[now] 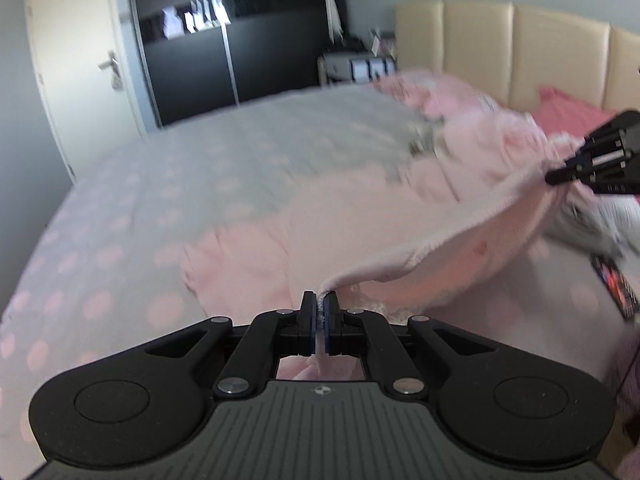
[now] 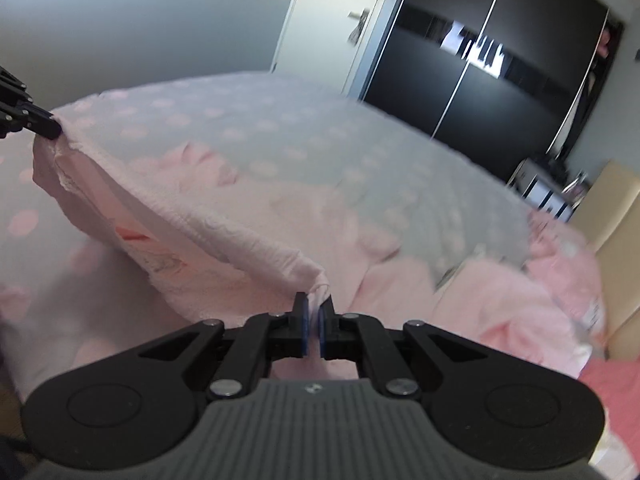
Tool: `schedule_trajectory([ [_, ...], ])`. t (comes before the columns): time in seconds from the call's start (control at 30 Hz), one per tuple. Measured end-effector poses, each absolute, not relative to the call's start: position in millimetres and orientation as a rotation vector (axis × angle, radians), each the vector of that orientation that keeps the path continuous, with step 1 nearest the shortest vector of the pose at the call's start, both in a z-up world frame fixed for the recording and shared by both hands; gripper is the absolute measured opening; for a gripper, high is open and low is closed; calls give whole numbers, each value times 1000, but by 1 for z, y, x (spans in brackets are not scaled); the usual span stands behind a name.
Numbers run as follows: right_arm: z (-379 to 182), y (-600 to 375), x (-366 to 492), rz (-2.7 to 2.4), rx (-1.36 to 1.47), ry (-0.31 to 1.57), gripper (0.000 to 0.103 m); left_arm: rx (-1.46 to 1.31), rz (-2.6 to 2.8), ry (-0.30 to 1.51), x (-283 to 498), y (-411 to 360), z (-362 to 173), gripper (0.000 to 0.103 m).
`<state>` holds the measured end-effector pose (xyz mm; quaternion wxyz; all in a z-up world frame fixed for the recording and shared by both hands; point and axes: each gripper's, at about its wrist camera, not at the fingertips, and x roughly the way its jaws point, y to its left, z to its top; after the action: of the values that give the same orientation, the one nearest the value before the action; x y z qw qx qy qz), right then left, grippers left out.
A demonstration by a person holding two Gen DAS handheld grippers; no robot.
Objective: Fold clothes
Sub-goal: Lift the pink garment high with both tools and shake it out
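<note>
A pale pink garment [image 1: 360,224] lies partly on the bed, one hemmed edge lifted and stretched between both grippers. My left gripper [image 1: 320,306] is shut on one corner of that edge. My right gripper [image 2: 315,312] is shut on the other corner, and shows in the left wrist view at the right [image 1: 560,176]. The left gripper shows at the far left of the right wrist view [image 2: 54,130]. The garment [image 2: 208,224] sags between them, its lower part resting on the bed. The view is motion-blurred.
The bed has a grey cover with pink dots [image 1: 160,184]. More pink clothes [image 2: 552,280] are heaped near the beige headboard [image 1: 520,48]. A dark flat object [image 1: 614,284] lies at the right. A black wardrobe [image 2: 480,60] and a door [image 1: 76,60] stand beyond the bed.
</note>
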<state>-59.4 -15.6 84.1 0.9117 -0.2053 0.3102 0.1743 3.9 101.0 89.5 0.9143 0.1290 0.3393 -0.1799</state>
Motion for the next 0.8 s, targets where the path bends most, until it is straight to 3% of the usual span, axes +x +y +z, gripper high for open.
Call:
schedule_trajectory([
  [0.3, -5, -27, -117, 502, -416, 844, 6, 442, -514, 904, -32, 91, 30, 2],
  [0.5, -26, -23, -131, 597, -491, 960, 6, 562, -586, 994, -53, 83, -7, 2],
  [0.8, -44, -10, -149, 719, -567, 1078, 6, 699, -716, 1096, -83, 76, -14, 1],
])
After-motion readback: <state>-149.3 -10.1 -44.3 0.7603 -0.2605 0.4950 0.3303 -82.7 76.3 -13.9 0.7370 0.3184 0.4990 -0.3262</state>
